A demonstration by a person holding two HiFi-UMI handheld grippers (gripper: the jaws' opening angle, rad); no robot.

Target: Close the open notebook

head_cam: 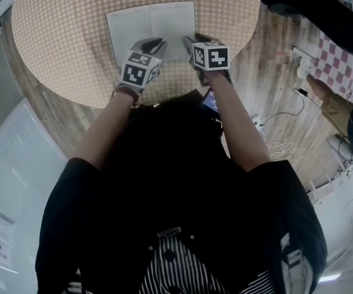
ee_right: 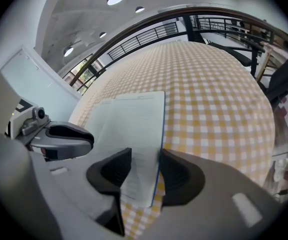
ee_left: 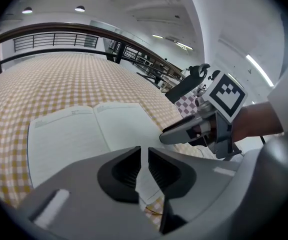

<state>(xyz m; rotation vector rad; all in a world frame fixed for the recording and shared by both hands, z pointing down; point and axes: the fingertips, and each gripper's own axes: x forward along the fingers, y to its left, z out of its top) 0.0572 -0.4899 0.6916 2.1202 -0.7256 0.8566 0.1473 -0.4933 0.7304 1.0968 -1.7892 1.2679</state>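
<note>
The open notebook (head_cam: pixel 152 26) lies flat on the round table's yellow-checked cloth (head_cam: pixel 54 35), its white lined pages facing up. My left gripper (head_cam: pixel 155 43) hovers at the near edge of the left page. In the left gripper view its jaws (ee_left: pixel 144 166) stand a thin slit apart, with nothing gripped and the notebook (ee_left: pixel 84 134) just beyond. My right gripper (head_cam: pixel 190 41) is at the near edge of the right page. Its jaws (ee_right: pixel 145 169) are open around the notebook's (ee_right: pixel 134 124) near right corner, and the blue-edged page border runs close to the right pad.
The table's near rim curves just behind both grippers, above a wooden floor. To the right are another person's hand (head_cam: pixel 323 94), a red-checked table (head_cam: pixel 339 54), and a power strip with cables (head_cam: pixel 302 63). A dark railing (ee_right: pixel 149 21) runs beyond the table.
</note>
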